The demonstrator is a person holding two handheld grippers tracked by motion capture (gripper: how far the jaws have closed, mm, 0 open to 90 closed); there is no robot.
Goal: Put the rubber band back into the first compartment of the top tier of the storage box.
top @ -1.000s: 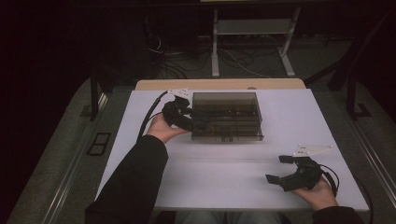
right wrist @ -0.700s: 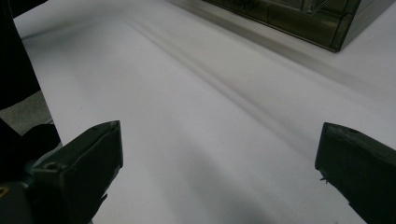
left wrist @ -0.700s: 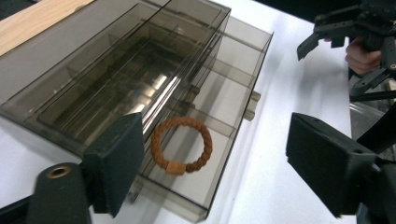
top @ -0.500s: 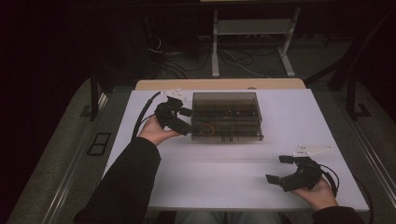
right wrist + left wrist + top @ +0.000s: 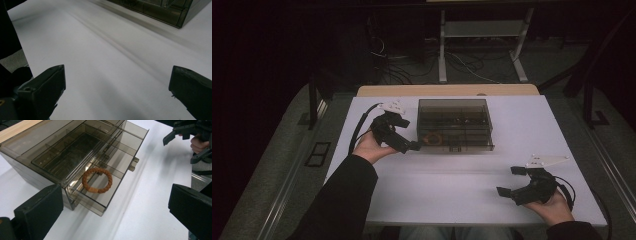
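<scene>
Band (image 5: 97, 180) lies flat in drawer (image 5: 105, 182) pulled partway out of box (image 5: 454, 124), at drawer's left end. Left tool (image 5: 404, 140) just beside that corner, wide open, empty, nearer by far. Right tool (image 5: 512, 182) well apart from box on tabletop (image 5: 452, 190), open, empty.

From above, the room around my table (image 5: 452, 165) is nearly black; light falls only on the white top, dim and slightly grainy. My left gripper's view is brighter: the smoky box (image 5: 75, 157) catches pale glare on its lid and throws a soft shadow to the right. Both black jaws near the lens are blurred. My right gripper's view is soft, with faint grey streaks of shadow across the white surface.
</scene>
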